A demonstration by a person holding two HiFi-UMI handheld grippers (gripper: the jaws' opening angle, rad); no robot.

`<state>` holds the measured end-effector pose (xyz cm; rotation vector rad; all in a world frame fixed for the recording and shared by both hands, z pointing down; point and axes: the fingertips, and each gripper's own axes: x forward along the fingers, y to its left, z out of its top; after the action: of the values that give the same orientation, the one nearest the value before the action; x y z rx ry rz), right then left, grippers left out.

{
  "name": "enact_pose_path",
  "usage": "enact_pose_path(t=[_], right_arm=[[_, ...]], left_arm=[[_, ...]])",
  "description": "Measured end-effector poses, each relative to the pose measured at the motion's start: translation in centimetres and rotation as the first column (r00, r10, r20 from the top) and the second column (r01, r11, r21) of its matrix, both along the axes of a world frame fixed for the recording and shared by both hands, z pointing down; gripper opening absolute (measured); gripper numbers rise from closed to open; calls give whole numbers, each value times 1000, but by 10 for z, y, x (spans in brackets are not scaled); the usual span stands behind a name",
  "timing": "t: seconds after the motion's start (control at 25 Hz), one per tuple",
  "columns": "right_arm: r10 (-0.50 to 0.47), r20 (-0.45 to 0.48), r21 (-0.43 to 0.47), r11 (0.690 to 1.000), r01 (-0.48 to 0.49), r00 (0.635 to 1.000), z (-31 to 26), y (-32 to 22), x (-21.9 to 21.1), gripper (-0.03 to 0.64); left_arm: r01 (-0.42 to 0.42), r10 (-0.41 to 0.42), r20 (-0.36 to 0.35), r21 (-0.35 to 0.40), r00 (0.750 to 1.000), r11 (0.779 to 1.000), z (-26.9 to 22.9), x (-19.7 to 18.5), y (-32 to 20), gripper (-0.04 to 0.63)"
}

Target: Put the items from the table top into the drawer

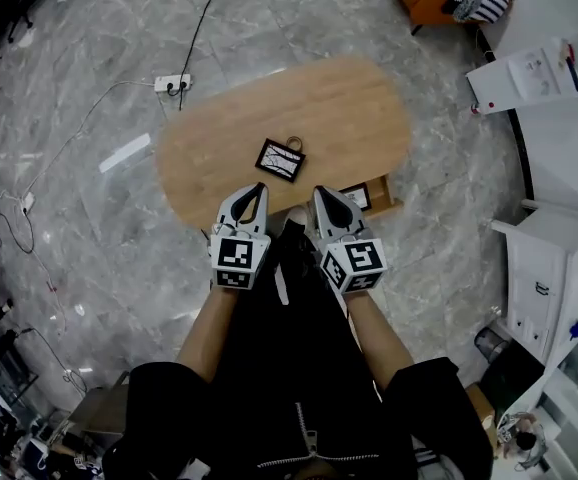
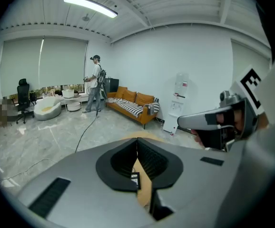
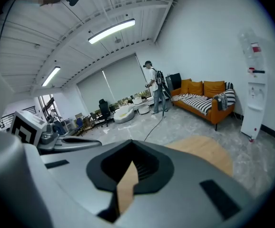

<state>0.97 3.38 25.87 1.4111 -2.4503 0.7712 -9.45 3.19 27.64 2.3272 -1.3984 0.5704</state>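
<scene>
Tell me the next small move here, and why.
Probably open the left hand-held gripper and ease it forward to the black-framed card on the table. It and the right hand-held gripper are both shut and empty, short of the card. The drawer near the right one appears to stand open already.

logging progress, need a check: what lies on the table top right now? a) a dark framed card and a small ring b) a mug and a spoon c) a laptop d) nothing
a: the head view shows a dark framed card with a small ring by its corner on the wooden table.
</scene>
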Motion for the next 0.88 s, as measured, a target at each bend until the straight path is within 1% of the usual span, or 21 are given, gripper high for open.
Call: enact_pose_path(t=[0.16,0.32,0.4,0.6,0.76,0.88], right_arm=[[2,2,-13,1000,-2,1000,18,-16,11,8],[-43,-21,-63,997,42,999,49,-18,8,9],[-50,-28,-79,996,48,998,60,-21,8,9],[-40,-46,-102,994,36,998,89,-33,13,9],[-55,-52,-111,993,49,997,120,-39,-13,9],[-55,-53,-120,992,48,997,142,-45,-23,9]], left_arm=[[7,-7,-1,-13,1000,1000,21,3,-11,14],[-9,9,-1,-46,1000,999,50,10,-14,14],[-14,14,-2,-59,1000,998,62,12,-17,14],[-26,25,-18,-51,1000,998,85,21,-34,14],[-25,24,-30,-44,999,999,113,1,-51,14],[-17,16,-30,-45,999,999,133,-9,-63,14]])
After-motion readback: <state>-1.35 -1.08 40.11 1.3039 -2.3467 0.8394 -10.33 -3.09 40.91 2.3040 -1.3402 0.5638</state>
